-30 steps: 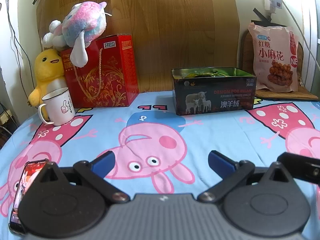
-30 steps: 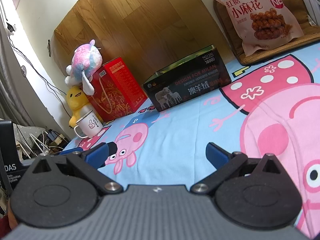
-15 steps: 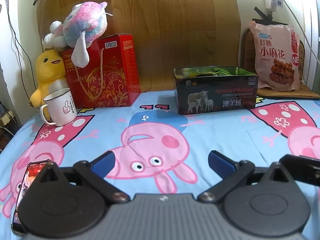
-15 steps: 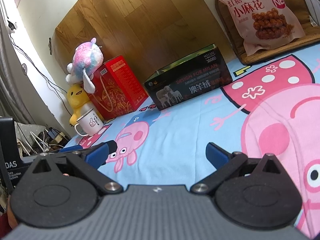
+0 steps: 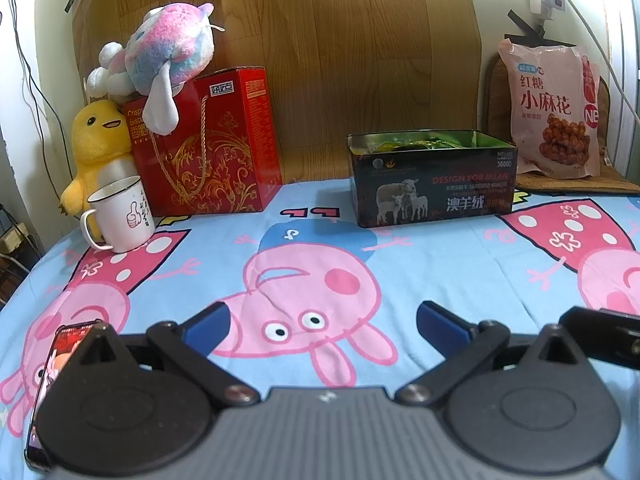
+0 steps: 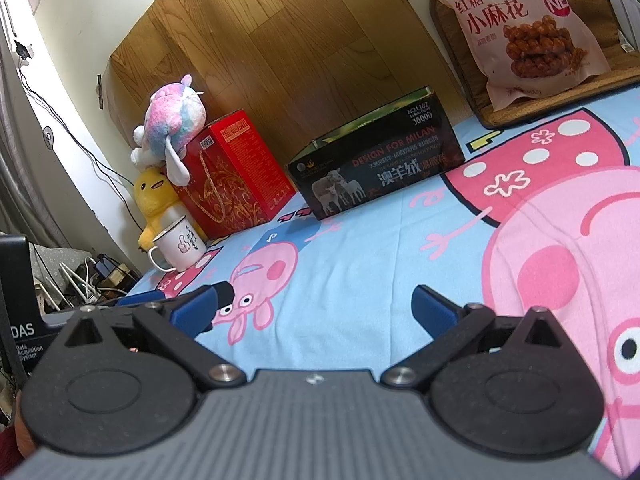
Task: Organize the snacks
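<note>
Both grippers, left [image 5: 322, 322] and right [image 6: 320, 304], hang spread and empty over the bedsheet's [image 5: 440, 264] near edge, having barely drifted. The snack bag [image 5: 554, 106] stays at the far right corner, beside the open tin [image 5: 432, 178]; sorting seems not yet begun.

The black tin [image 5: 432, 178] shows only green and yellow wrappers over its rim; what lies deeper is hidden. The phone [image 5: 48, 364] at the near left is half covered by the left gripper's housing, its screen too blurred to read. Small print on the snack bag [image 5: 554, 108] is illegible. The yellow duck plush [image 5: 98, 148] is partly hidden behind the mug [image 5: 120, 214].
</note>
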Available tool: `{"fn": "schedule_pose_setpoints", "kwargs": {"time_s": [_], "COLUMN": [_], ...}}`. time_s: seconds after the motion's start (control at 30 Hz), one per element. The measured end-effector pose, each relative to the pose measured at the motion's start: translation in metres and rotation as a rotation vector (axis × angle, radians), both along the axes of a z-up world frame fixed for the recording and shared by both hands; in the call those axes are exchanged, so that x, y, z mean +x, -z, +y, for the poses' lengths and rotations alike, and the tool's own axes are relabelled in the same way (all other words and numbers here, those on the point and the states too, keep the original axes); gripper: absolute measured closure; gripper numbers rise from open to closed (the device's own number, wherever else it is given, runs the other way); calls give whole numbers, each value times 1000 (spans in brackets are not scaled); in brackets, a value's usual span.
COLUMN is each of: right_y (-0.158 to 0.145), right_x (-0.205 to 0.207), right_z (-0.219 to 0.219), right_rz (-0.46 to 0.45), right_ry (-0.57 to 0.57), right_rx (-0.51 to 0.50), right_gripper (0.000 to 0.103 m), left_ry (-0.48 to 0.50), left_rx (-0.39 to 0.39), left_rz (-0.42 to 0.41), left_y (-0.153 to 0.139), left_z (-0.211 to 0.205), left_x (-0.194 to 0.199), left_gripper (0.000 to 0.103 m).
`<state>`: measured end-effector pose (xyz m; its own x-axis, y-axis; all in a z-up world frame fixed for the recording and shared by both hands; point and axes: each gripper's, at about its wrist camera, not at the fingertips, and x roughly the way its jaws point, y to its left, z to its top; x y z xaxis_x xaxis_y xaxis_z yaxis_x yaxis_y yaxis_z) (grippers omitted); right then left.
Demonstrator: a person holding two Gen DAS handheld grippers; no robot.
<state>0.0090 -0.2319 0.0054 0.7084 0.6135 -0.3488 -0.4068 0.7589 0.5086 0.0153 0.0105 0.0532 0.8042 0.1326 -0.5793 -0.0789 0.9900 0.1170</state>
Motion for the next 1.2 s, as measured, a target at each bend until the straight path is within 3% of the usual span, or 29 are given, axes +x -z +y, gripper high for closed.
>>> {"fn": "schedule_pose_setpoints", "kwargs": {"time_s": [1.2], "right_y": [0], "right_x": [-1], "right_z": [2], "right_rz": [2], "right_ry": [-6], "right_rx": [-8], "right_gripper": [0], "left_ry": [-16], "left_rx": [46], "left_rz": [28], "left_y": [3], "left_z": [-1], "left_x": [5], "left_gripper": [0]}}
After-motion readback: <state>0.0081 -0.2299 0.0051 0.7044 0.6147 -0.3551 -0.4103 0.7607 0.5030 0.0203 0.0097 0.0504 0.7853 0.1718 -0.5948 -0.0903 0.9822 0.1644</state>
